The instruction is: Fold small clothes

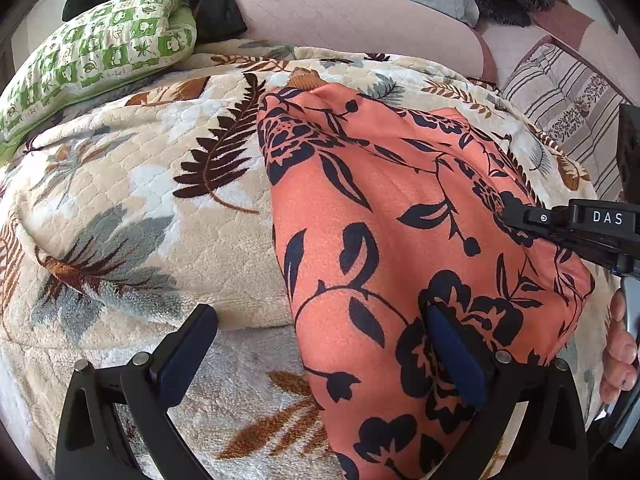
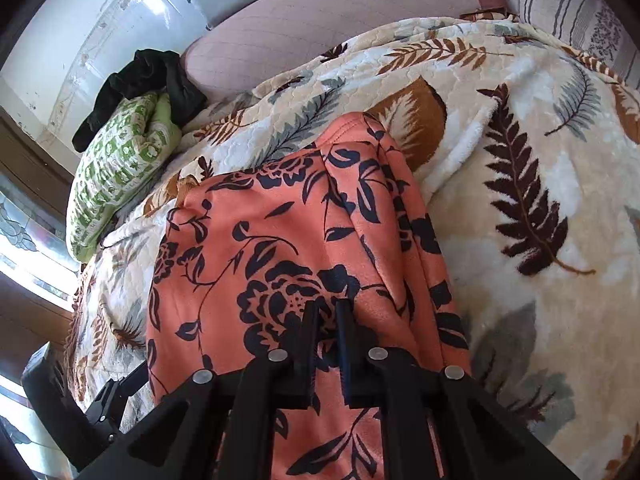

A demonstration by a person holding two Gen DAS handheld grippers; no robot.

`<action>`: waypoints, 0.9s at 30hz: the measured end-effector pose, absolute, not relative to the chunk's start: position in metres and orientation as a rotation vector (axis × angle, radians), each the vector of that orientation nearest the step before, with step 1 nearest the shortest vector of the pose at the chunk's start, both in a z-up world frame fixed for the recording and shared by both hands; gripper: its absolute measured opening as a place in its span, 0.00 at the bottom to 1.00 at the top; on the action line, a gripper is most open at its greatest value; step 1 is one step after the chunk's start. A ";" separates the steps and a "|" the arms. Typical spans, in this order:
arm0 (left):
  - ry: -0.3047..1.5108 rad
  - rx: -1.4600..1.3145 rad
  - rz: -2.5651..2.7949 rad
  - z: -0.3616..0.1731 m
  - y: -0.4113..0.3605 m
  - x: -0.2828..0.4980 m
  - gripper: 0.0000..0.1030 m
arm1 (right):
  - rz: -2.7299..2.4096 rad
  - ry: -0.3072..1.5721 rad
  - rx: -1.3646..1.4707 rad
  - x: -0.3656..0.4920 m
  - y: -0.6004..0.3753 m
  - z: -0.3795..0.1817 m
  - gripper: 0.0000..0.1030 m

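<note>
Left wrist view showed me the orange garment (image 1: 400, 208), printed with dark flowers and leaves, lying on the bed's cream blanket (image 1: 132, 208) with its fern and feather pattern. My left tongs (image 1: 324, 348) stood wide apart: one dark finger was over the bare blanket and the other lay against the garment's near part, with nothing pinched between them. At the right edge of that view my right tongs (image 1: 516, 216) reached in over the garment's far side, and part of a hand (image 1: 620, 356) showed on the grip below them.

From the right wrist view, the right tongs (image 2: 328, 312) were drawn narrow, nearly together, right over the big dark flower on the garment (image 2: 280, 240). A thin strip of orange showed between the fingers, but I could not tell whether cloth was actually caught there. The garment's right side was doubled into a thick fold running away from the camera, with its edge resting on the blanket (image 2: 520, 160).

Farther up the bed lay a green and white patterned pillow (image 2: 120, 168) with a black cloth (image 2: 148, 80) draped behind it, next to a pink quilted cushion (image 2: 320, 28) and a striped pillow (image 2: 572, 8).
</note>
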State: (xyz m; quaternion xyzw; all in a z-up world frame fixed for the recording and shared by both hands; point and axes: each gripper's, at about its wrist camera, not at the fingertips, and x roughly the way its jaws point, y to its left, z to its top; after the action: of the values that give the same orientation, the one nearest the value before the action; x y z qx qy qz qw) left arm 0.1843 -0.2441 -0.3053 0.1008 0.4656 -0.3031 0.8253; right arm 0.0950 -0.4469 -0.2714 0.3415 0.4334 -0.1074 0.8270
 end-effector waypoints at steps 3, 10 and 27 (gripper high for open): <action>1.006 0.217 -0.650 -0.300 -0.244 0.188 1.00 | -0.199 0.894 0.834 0.094 -0.459 -0.278 0.11; 0.799 0.178 -0.612 -0.260 -0.230 0.197 1.00 | -0.179 0.900 0.824 0.096 -0.457 -0.277 0.11; 1.042 0.184 -0.652 -0.305 -0.245 0.226 1.00 | -0.109 0.952 0.753 0.109 -0.435 -0.279 0.12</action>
State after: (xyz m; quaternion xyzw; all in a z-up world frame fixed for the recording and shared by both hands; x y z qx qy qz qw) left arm 0.2256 -0.2452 -0.3047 0.0863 0.4881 -0.3054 0.8130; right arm 0.1093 -0.4347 -0.2788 0.3535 0.4470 -0.0513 0.8201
